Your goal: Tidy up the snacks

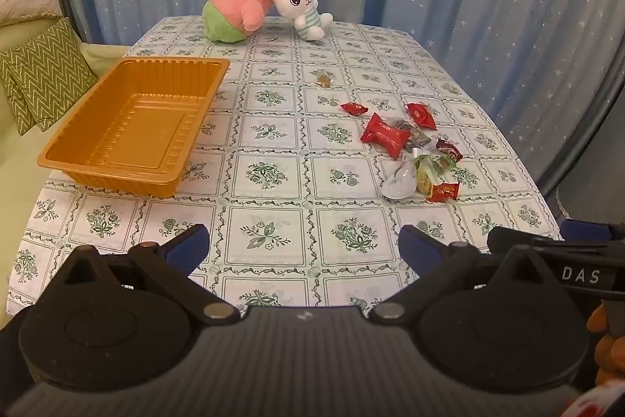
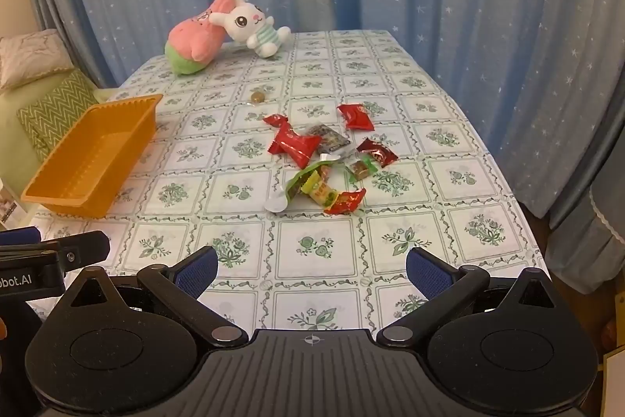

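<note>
An empty orange plastic tray (image 1: 129,127) (image 2: 90,159) sits at the table's left. A pile of wrapped snacks (image 1: 414,151) (image 2: 324,159) lies right of centre: red packets, a large red packet (image 2: 293,143), a green-yellow one (image 2: 318,188), a dark one. A small gold candy (image 1: 323,80) (image 2: 257,97) lies apart, farther back. My left gripper (image 1: 302,249) is open and empty above the near table edge. My right gripper (image 2: 311,268) is open and empty, short of the snack pile.
Two plush toys, a pink-green one (image 1: 238,6) and a white rabbit (image 1: 299,6), lie at the table's far edge. A sofa with a green cushion (image 1: 43,81) stands left. Blue star curtains hang behind. The tablecloth (image 1: 273,174) is patterned.
</note>
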Motion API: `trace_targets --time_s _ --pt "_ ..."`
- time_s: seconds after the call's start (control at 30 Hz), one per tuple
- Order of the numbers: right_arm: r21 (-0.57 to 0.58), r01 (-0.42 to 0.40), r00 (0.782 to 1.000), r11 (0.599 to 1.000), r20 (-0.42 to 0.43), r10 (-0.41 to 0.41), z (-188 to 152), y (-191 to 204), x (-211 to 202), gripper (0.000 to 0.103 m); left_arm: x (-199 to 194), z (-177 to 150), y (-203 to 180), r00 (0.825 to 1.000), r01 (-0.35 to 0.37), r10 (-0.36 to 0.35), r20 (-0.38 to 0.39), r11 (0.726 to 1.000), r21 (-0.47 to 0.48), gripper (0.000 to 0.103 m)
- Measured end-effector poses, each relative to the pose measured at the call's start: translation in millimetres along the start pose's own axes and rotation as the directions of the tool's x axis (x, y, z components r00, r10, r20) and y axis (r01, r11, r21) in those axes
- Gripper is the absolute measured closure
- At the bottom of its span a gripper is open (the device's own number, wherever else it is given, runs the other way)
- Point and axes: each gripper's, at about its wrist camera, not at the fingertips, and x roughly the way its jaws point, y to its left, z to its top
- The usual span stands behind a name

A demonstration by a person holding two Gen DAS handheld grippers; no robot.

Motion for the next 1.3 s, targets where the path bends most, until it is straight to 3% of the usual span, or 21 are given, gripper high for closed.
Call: trace_targets --time_s 1.3 --pt "0.009 0.003 1.0 1.0 -0.001 -0.003 -4.7 -5.7 1.5 0.001 2.2 -3.6 -1.5 1.0 0.001 -0.001 -0.002 1.0 -0.002 0.001"
